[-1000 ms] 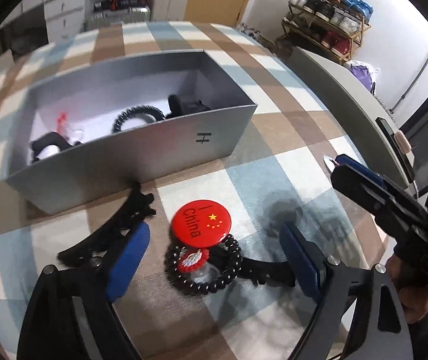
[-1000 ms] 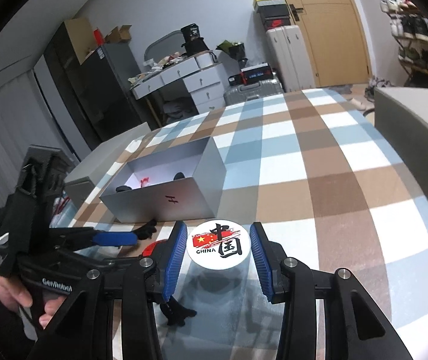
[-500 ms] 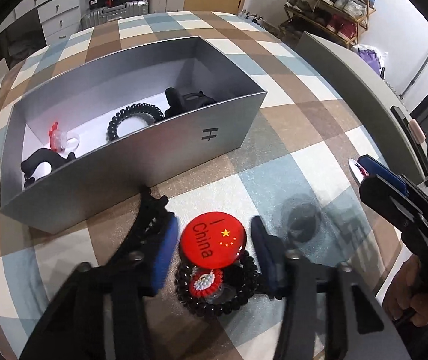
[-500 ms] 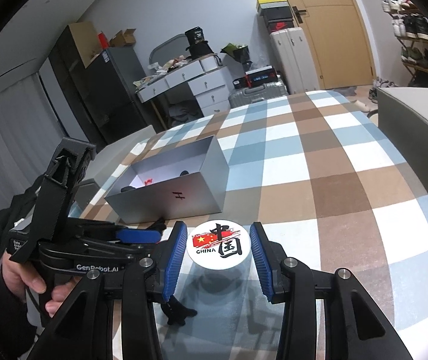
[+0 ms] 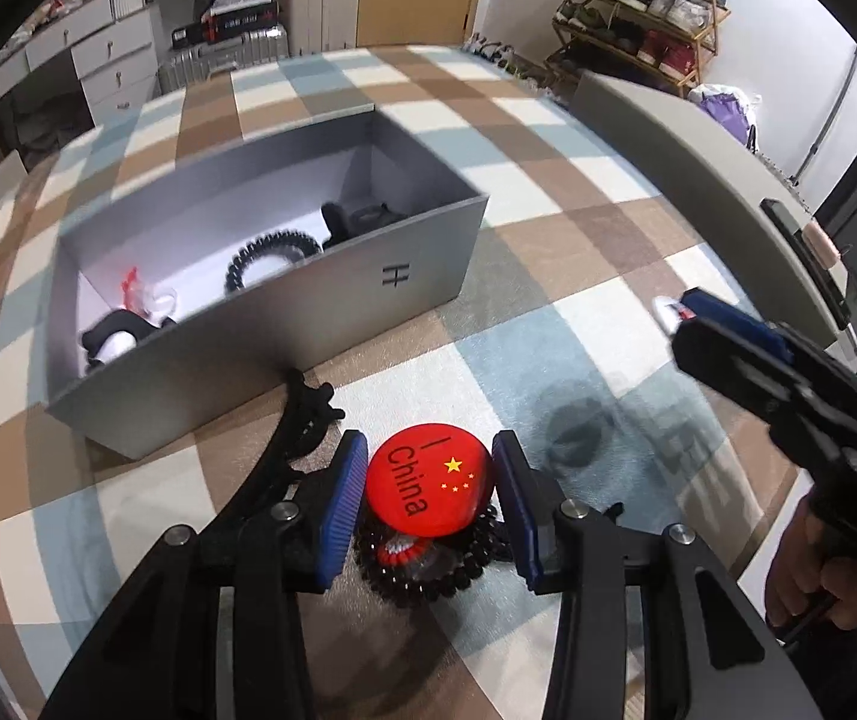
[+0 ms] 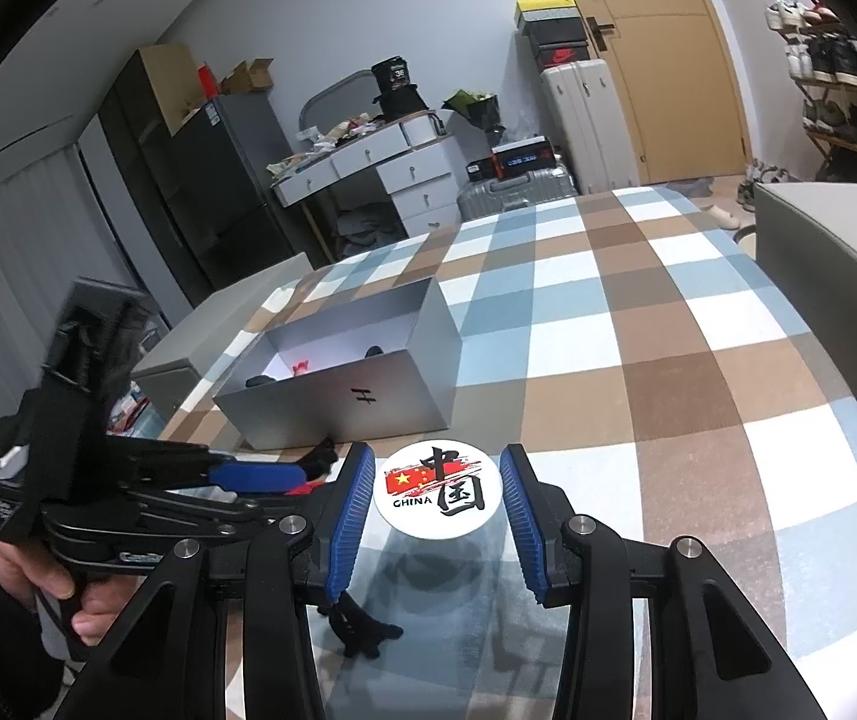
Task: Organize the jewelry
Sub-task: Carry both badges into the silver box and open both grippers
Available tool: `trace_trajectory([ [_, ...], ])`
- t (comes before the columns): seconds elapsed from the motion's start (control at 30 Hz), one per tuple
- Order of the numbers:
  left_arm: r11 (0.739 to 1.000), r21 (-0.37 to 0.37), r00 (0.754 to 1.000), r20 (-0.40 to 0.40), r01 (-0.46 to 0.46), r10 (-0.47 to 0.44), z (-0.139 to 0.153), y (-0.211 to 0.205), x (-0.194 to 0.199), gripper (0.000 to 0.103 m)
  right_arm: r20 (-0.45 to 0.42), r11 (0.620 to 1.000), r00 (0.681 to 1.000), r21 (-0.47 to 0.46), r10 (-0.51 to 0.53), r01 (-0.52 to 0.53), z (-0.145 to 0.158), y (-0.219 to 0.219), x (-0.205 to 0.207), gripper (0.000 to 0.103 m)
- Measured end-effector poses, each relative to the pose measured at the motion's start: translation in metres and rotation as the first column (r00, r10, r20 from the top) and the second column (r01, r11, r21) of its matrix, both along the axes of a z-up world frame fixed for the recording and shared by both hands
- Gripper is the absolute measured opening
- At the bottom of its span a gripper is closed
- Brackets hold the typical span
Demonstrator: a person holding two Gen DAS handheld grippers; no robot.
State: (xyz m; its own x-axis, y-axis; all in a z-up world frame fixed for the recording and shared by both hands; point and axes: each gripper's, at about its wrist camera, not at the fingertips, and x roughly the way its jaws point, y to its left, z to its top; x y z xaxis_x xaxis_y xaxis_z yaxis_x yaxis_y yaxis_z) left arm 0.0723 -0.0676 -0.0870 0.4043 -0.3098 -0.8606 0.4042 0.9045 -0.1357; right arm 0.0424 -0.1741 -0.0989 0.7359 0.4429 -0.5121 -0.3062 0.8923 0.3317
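Observation:
My left gripper (image 5: 428,495) is shut on a red "I China" badge (image 5: 428,489) and holds it just above a black bead bracelet (image 5: 428,570) with a small red hair tie (image 5: 401,553). A black hair claw (image 5: 302,420) lies left of it. My right gripper (image 6: 437,498) is shut on a white "China" badge (image 6: 437,498) and holds it above the checked cloth. The open grey box (image 5: 416,252) (image 6: 404,384) holds a black coil tie (image 5: 269,252), a black clip (image 5: 356,219), a red-and-clear piece (image 5: 143,294) and a black-and-white piece (image 5: 113,339).
Another black claw clip (image 6: 362,630) lies under the right gripper. A grey lid (image 5: 698,180) stands along the table's right edge with a phone (image 5: 800,258) on it. Drawers, suitcases and a shoe rack are beyond the table.
My left gripper has closed on the red badge and raised it off the bracelet. The right gripper still holds the white badge, nearly unmoved.

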Motion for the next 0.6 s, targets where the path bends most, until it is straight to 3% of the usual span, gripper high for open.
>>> trace_trajectory([
  [0.23, 0.998, -0.041, 0.993, 0.114, -0.037, 0.042, 0.040, 0.019, -0.013, 0.037, 0.039, 0.998, 0.999, -0.063, 0.023, -0.021, 0.015, 0.019, 0.002, 0.042],
  [0.43, 0.994, -0.047, 0.966, 0.233, -0.104, 0.112, 0.067, 0.042, -0.014, 0.037, 0.076, 0.992, 0.996, -0.125, 0.044, -0.034, 0.036, 0.049, 0.021, 0.042],
  [0.6, 0.983, -0.064, 0.941, 0.286, -0.172, 0.183, 0.072, 0.062, -0.003, 0.037, 0.101, 0.987, 0.991, -0.144, 0.088, -0.073, 0.049, 0.071, 0.041, 0.042],
])
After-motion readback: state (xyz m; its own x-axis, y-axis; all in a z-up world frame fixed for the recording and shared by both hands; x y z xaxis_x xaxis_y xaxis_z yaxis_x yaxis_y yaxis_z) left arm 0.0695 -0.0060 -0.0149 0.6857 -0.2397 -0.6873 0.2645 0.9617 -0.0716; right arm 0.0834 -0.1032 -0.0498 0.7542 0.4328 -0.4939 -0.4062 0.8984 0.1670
